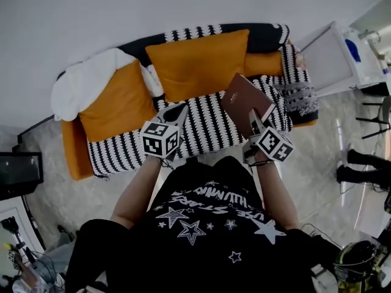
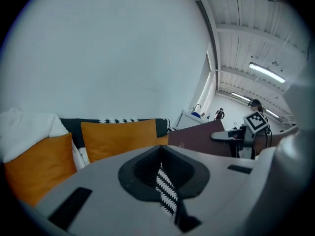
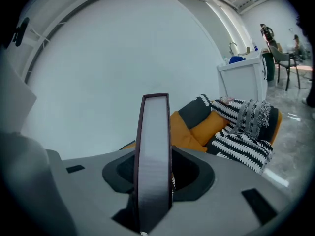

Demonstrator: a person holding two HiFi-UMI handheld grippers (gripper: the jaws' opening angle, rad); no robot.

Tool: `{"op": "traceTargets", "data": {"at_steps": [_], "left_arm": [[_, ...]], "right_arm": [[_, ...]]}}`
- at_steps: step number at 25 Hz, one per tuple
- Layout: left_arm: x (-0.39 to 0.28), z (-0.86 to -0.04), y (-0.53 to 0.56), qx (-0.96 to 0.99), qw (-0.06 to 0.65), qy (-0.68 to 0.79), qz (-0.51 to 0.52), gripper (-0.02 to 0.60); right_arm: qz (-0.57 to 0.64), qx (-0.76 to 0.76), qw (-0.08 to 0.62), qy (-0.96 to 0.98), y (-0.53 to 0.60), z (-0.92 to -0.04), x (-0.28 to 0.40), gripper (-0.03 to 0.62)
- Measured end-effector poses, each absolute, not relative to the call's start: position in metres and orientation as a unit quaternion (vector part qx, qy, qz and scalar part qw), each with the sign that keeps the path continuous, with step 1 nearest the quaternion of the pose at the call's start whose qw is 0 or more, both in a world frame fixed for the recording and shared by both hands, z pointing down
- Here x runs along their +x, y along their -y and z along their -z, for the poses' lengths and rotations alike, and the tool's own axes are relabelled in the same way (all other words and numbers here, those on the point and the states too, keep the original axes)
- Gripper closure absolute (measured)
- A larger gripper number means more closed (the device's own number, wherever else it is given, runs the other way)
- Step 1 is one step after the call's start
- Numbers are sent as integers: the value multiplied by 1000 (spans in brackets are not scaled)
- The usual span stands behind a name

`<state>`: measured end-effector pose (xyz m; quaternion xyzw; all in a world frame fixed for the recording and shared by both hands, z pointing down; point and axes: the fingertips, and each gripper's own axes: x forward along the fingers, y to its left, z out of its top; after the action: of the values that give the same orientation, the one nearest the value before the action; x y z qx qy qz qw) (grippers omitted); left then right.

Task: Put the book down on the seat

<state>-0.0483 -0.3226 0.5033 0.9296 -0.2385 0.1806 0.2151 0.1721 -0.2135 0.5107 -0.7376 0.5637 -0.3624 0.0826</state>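
Grey floor (image 1: 46, 163) lies beneath us, up to the front edge of the striped sofa seat (image 1: 204, 130). We hold the left gripper (image 1: 181, 108) over the seat's middle, its jaws pressed together with nothing between them. Our right gripper (image 1: 253, 119) clamps the brown book (image 1: 244, 95) by its lower edge. The book stands up from the jaws, tilted, above the seat's right end. Beyond it we see orange cushions (image 1: 197, 63), a white blanket (image 1: 85, 81) at the left end, then the white wall (image 1: 153, 5).
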Motion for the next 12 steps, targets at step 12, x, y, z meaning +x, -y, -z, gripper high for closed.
{"op": "traceTargets", "data": {"at_steps": [12], "left_arm": [[-31, -518, 337, 920, 221, 258, -197, 571]], "right_arm": [[400, -743, 16, -537, 212, -562, 222, 439]]}}
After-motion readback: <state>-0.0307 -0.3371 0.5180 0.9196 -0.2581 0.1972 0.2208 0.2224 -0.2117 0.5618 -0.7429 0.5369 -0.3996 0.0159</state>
